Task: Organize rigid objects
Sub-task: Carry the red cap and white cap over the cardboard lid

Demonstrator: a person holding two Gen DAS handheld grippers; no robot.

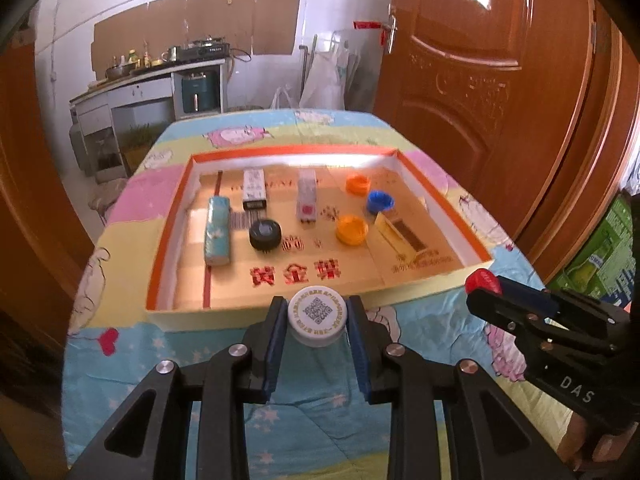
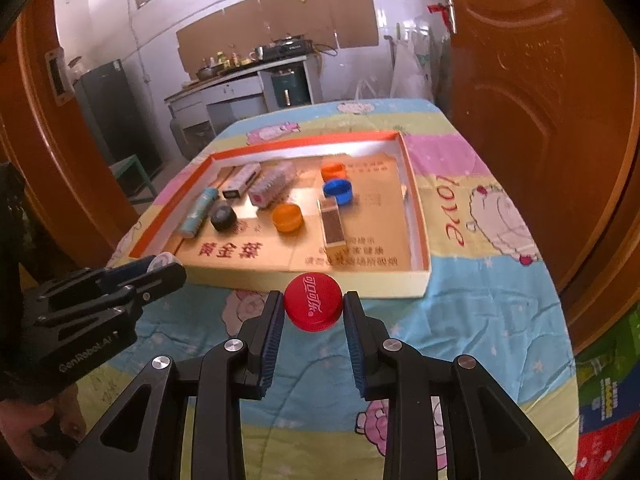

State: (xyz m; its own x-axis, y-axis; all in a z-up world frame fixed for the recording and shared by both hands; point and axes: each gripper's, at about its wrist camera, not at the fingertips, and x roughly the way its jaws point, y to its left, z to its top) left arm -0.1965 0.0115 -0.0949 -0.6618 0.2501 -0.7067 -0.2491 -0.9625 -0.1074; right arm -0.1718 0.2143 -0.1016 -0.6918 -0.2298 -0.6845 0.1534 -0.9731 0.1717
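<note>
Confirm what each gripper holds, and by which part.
Left gripper pinches the white cap across its side wall; right gripper pinches the red cap across its side wall.

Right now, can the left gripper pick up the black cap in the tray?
Probably not: the left gripper is shut on the white cap. The path to the black cap looks free.

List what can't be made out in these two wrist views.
- White cap, left view: underside hidden by cap top and pads.
- Red cap, right view: underside hidden likewise.
- Tray print: too small, blurred in both views.
- Left gripper, right view: cap mostly hidden by fingers.
</note>
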